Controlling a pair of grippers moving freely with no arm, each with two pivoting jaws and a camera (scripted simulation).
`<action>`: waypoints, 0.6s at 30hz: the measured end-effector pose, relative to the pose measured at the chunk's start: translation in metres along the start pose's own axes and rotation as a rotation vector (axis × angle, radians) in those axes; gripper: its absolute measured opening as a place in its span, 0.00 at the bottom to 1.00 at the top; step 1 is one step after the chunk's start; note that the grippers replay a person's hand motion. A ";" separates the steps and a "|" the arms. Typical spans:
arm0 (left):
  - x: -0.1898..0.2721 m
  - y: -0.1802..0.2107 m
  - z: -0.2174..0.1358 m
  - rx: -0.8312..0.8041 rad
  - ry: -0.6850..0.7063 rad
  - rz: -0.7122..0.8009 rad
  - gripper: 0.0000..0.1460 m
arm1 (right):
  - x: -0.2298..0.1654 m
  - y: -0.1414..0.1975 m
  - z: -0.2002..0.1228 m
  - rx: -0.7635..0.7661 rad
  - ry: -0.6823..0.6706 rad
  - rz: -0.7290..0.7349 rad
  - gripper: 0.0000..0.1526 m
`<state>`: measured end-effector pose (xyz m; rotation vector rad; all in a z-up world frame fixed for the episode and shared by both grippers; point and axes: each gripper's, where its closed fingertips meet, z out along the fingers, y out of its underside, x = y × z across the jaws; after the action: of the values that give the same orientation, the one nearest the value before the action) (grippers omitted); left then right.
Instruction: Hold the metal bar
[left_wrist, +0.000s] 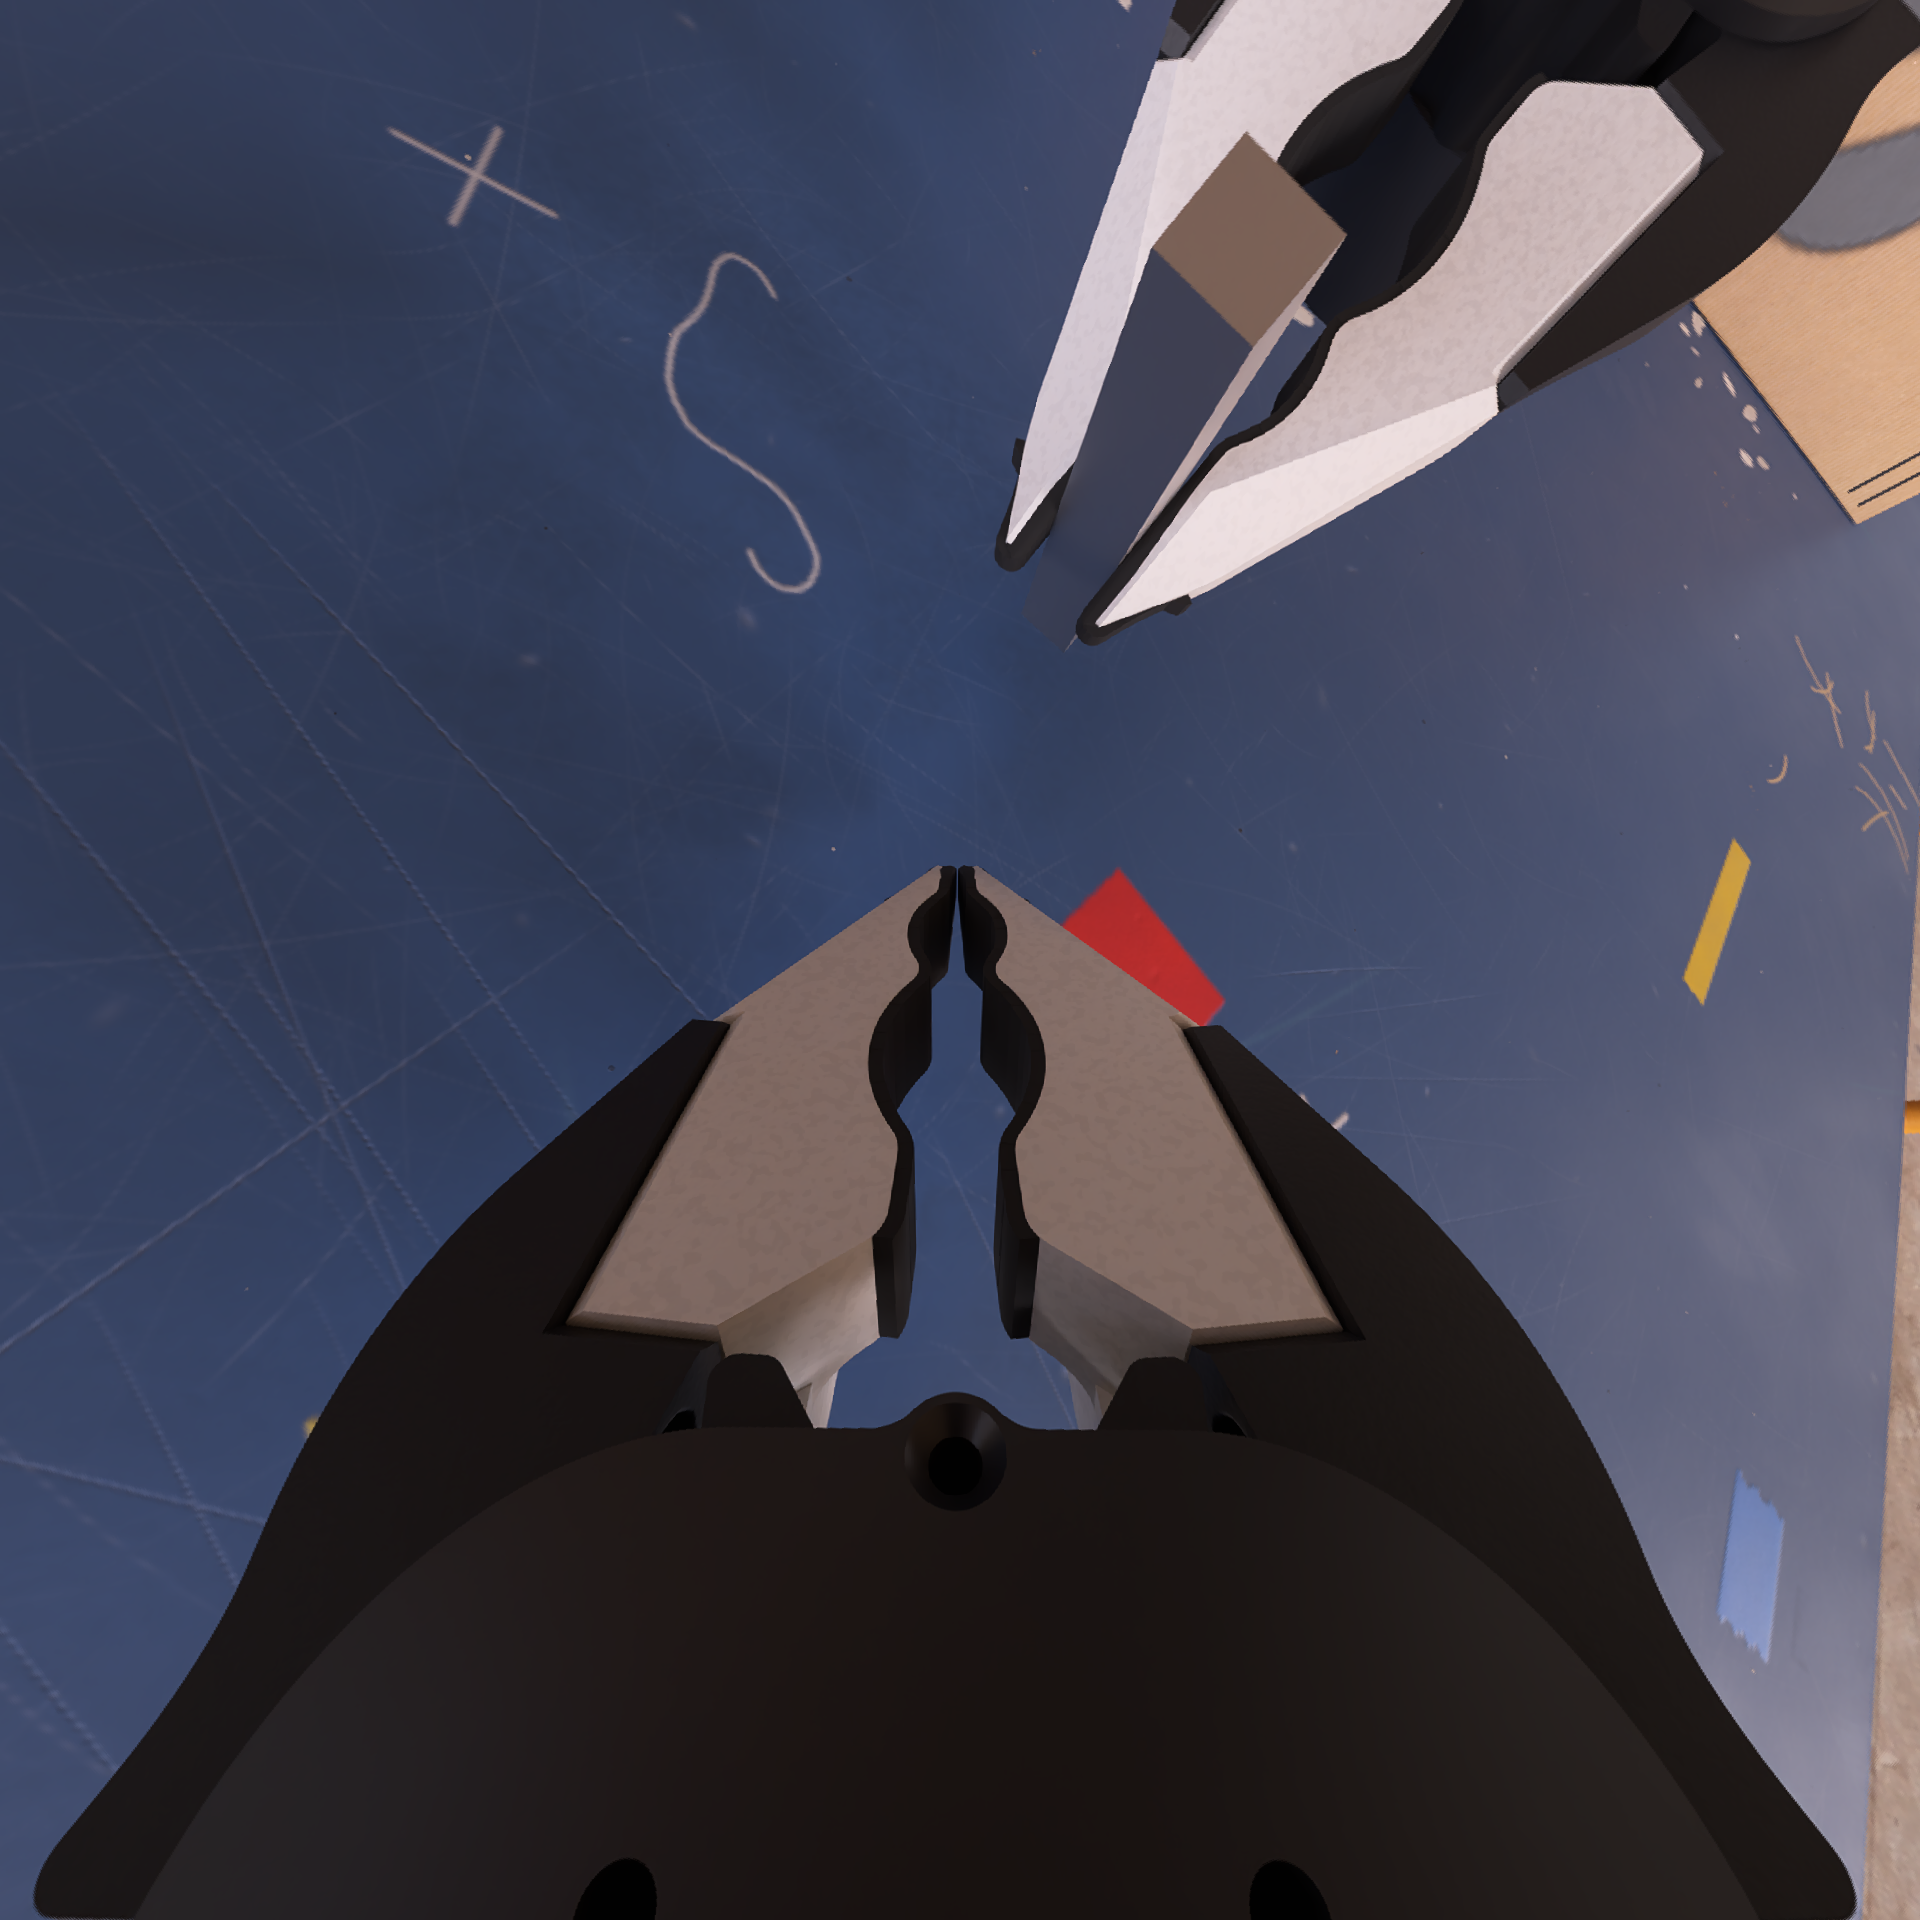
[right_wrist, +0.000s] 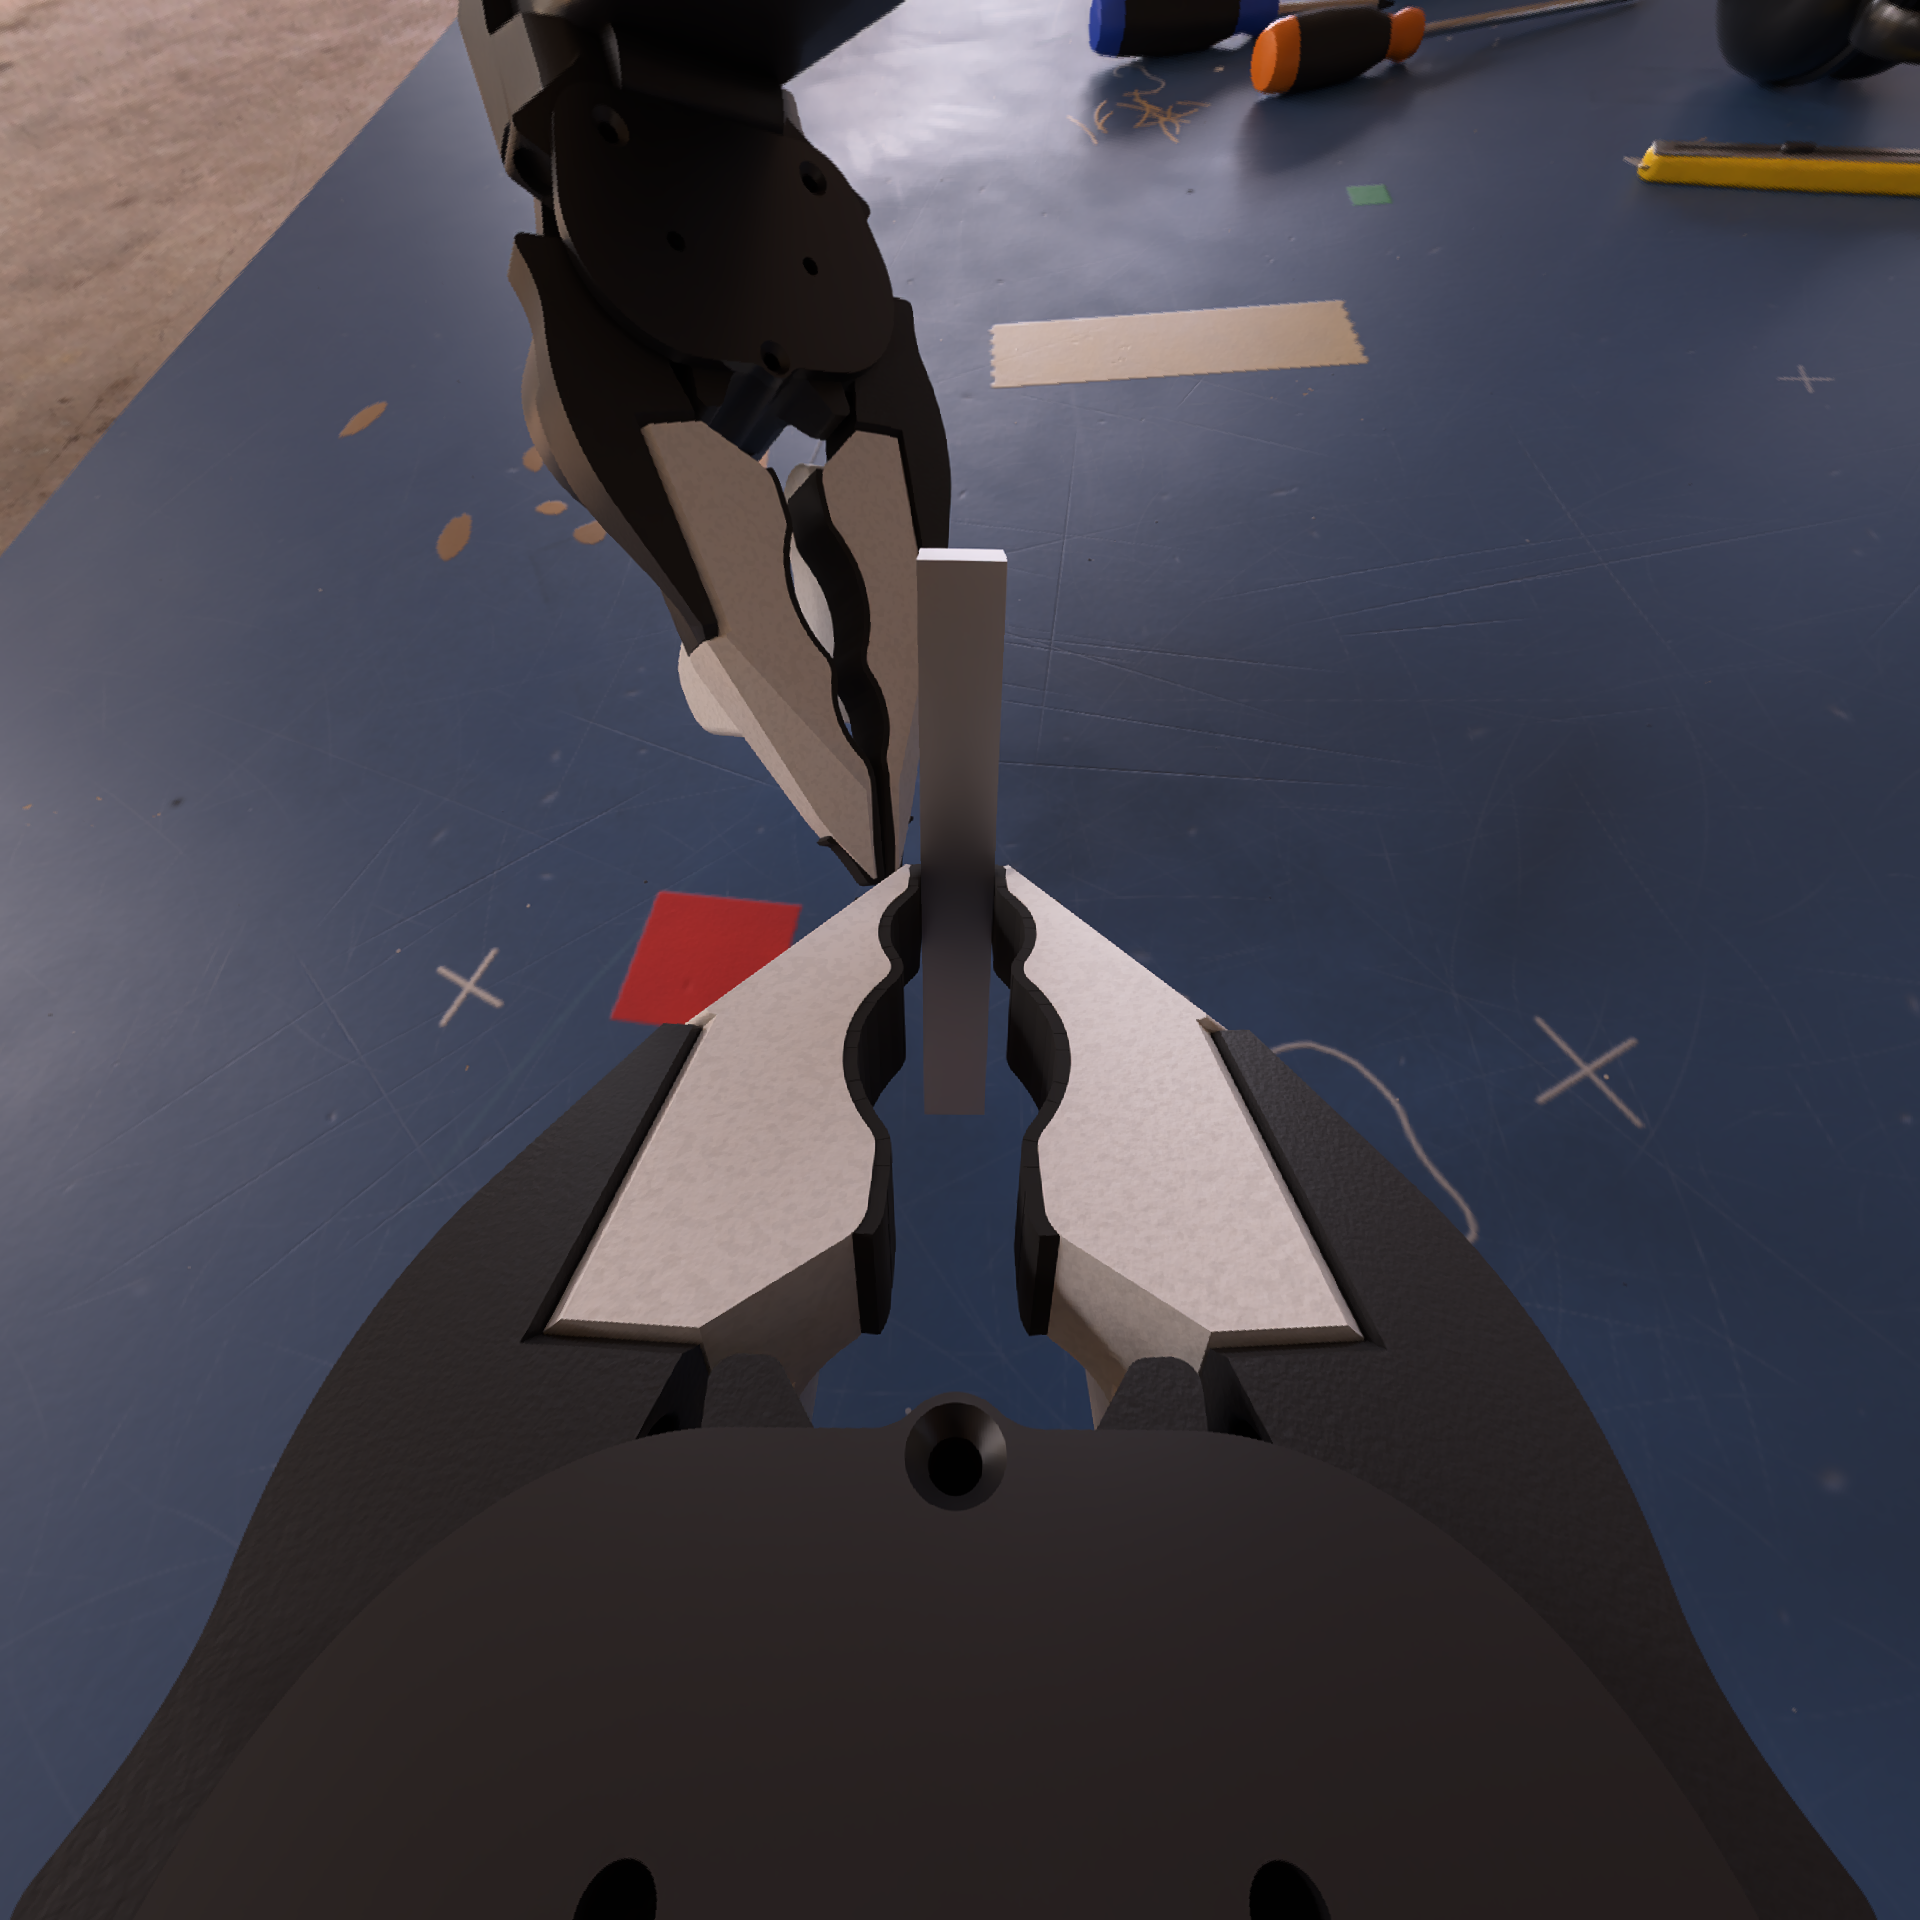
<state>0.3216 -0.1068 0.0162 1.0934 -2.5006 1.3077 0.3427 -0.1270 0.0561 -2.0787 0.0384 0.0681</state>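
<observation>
The metal bar (right_wrist: 961, 675) is a grey flat strip, held lengthwise between my right gripper's (right_wrist: 958, 878) fingers, its far end sticking out past the tips above the blue mat (right_wrist: 1351, 831). My right gripper is shut on it. In the left wrist view, the right gripper (left_wrist: 1051, 592) shows at the upper right with the bar (left_wrist: 1195, 343) between its fingers. My left gripper (left_wrist: 956, 873) is shut and empty, pointing down at the mat. In the right wrist view, the left gripper (right_wrist: 878, 862) hangs just left of the bar, its tips close to my right fingertips.
A red square patch (right_wrist: 707, 956) lies on the mat below the left gripper, also in the left wrist view (left_wrist: 1143, 945). Screwdrivers (right_wrist: 1340, 42), a yellow knife (right_wrist: 1777, 171) and a tape strip (right_wrist: 1174, 343) lie farther off. A cardboard box (left_wrist: 1839, 343) sits at the mat's edge.
</observation>
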 end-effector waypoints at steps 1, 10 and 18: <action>0.000 0.000 0.000 0.000 0.001 0.000 0.00 | 0.000 0.000 0.001 -0.005 -0.003 -0.004 0.08; 0.000 0.000 0.000 0.001 0.011 -0.009 0.01 | 0.001 0.000 0.001 -0.023 -0.010 -0.019 0.08; 0.000 0.000 0.000 0.001 0.016 -0.015 0.01 | 0.000 0.001 0.001 -0.032 -0.010 -0.017 0.08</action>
<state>0.3216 -0.1073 0.0163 1.0945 -2.4759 1.3082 0.3429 -0.1269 0.0544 -2.1105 0.0139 0.0693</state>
